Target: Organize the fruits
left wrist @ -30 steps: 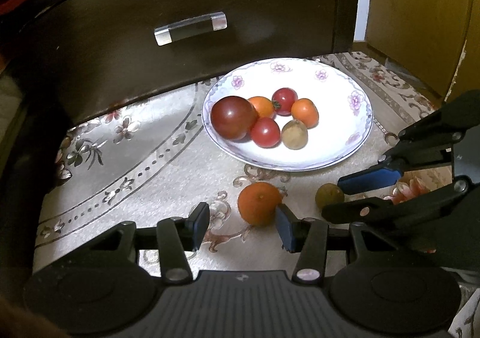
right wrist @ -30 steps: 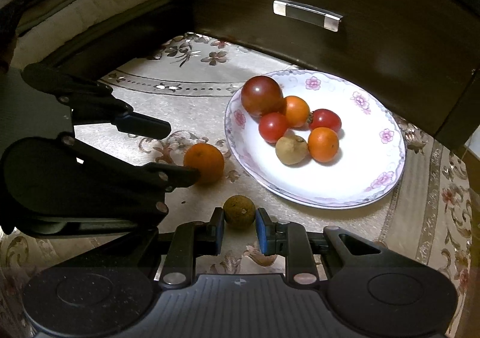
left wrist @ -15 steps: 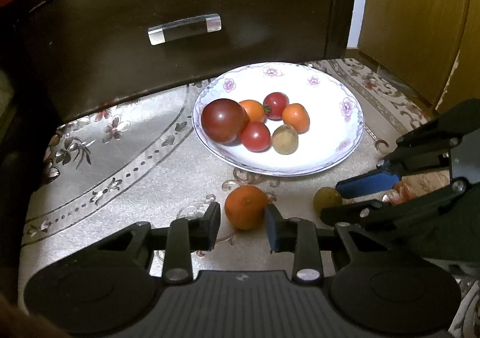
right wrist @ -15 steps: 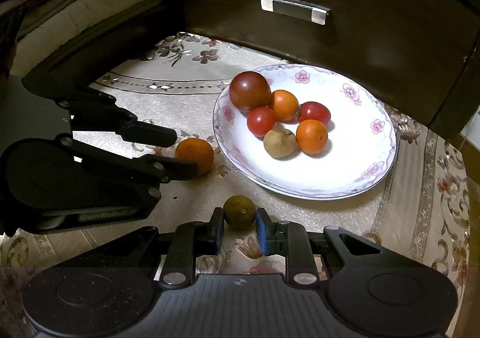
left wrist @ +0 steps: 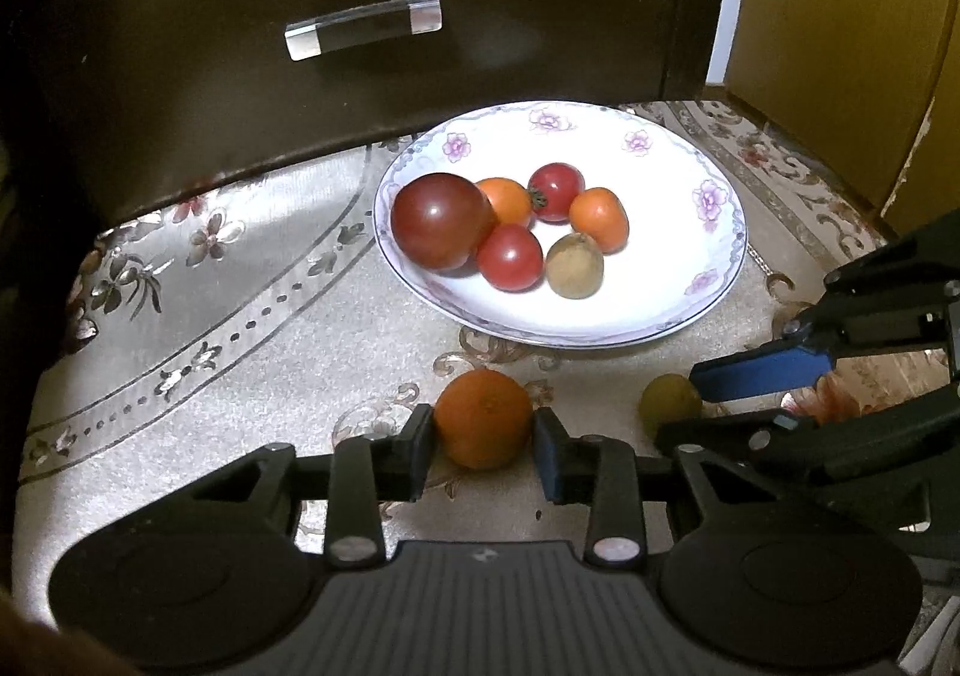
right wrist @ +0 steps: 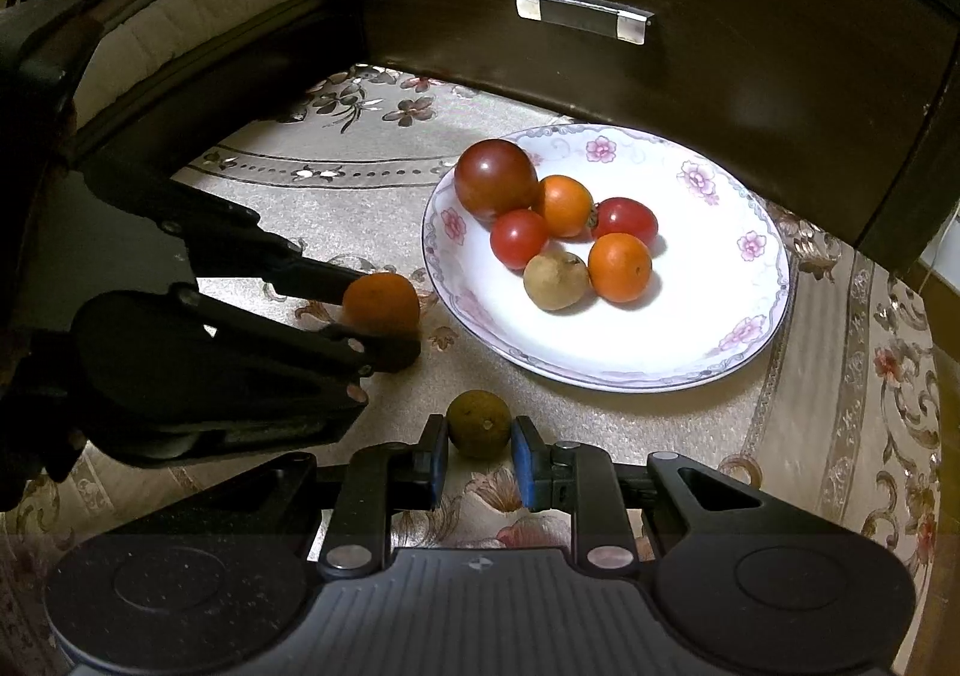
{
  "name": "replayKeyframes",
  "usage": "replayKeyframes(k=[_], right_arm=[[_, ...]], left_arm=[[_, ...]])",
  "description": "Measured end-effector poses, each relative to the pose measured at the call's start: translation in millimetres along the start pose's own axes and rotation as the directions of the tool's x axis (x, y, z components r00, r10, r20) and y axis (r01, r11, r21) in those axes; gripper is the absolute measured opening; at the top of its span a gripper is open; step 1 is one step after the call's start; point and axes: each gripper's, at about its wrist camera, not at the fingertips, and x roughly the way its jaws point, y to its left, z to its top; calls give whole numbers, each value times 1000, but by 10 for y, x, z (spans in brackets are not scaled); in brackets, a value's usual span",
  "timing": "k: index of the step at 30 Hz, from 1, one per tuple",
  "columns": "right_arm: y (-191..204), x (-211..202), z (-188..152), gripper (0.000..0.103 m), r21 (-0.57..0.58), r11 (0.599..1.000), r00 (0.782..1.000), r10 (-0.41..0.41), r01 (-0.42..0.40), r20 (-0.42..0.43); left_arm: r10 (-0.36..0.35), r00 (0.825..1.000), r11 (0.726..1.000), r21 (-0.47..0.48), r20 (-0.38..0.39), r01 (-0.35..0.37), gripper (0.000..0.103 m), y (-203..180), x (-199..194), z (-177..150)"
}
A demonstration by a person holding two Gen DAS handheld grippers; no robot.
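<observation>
- Orange-skinned citrus (left wrist: 483, 418): on the patterned desk cloth (left wrist: 240, 352), clamped between the pads of the left tool (left wrist: 483, 451), whose jaws have just been closing on it.
- Green-brown small fruit (right wrist: 479, 423): on the cloth, pinched in the clenched right tool (right wrist: 479, 457), just beside the citrus.
- White floral plate (left wrist: 717, 280): straight ahead of both tools, beyond both held fruits, carrying six fruits; the right half is free.
- Views: the right wrist shows the left tool's side-on grip; the left wrist shows the citrus's contact with both pads.

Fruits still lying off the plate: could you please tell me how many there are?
2: an orange fruit between the left gripper's jaws, and a greenish fruit between the right gripper's jaws. None seem hidden.
</observation>
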Motion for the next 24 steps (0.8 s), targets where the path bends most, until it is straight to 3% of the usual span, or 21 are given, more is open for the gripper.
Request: replayKeyframes(k=[24], right_arm=[[34, -7, 0, 19, -28, 999, 1000, -29, 29, -2]], left_arm=[[0, 1000, 999, 39, -31, 2, 40, -98, -97, -32]])
